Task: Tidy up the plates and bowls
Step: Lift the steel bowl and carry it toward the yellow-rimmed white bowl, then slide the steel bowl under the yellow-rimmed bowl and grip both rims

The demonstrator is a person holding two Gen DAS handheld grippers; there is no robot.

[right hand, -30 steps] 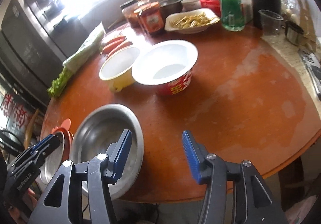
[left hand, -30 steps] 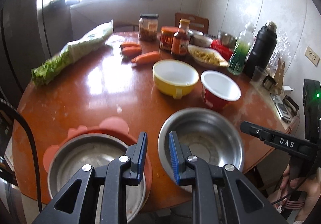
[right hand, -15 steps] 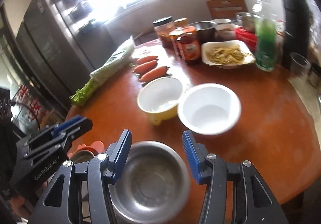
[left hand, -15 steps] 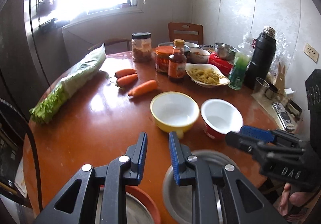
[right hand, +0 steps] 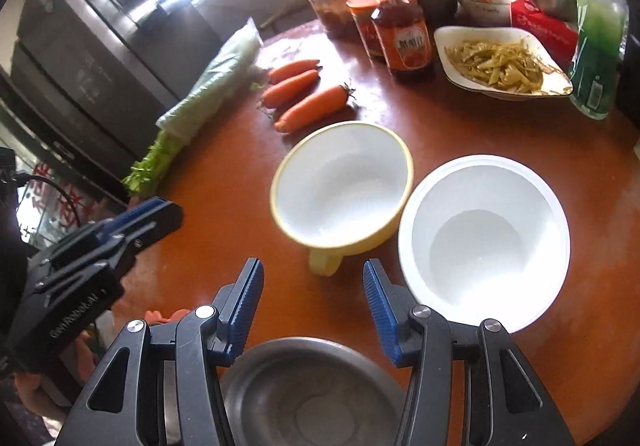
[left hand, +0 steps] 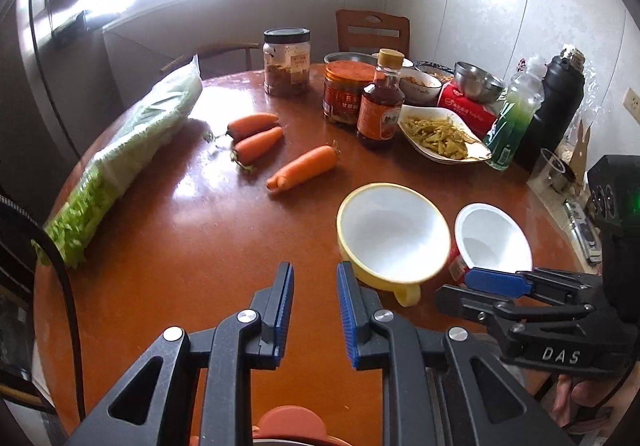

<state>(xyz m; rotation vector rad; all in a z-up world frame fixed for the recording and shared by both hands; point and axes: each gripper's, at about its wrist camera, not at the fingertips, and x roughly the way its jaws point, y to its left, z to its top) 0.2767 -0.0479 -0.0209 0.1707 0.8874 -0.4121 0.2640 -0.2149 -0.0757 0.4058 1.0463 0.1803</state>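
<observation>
A yellow bowl with a white inside (left hand: 392, 232) (right hand: 342, 182) and a red bowl with a white inside (left hand: 492, 242) (right hand: 484, 242) stand side by side on the round brown table (left hand: 192, 230). A steel bowl (right hand: 308, 394) lies at the near edge, under my right gripper. My left gripper (left hand: 314, 310) is open and empty, above the table just left of the yellow bowl. My right gripper (right hand: 314, 306) is open and empty, just short of the yellow bowl's handle; it also shows in the left wrist view (left hand: 500, 286).
Three carrots (left hand: 276, 150), a bagged green vegetable (left hand: 132, 154), jars and a sauce bottle (left hand: 378, 102), a dish of food (left hand: 440, 134), a green bottle (left hand: 516, 114) and a black flask (left hand: 556, 102) crowd the far half. An orange mat (left hand: 288, 422) lies at the near edge.
Both grippers moved forward over the table toward the yellow and red bowls. The steel bowls have slid down out of the left wrist view.
</observation>
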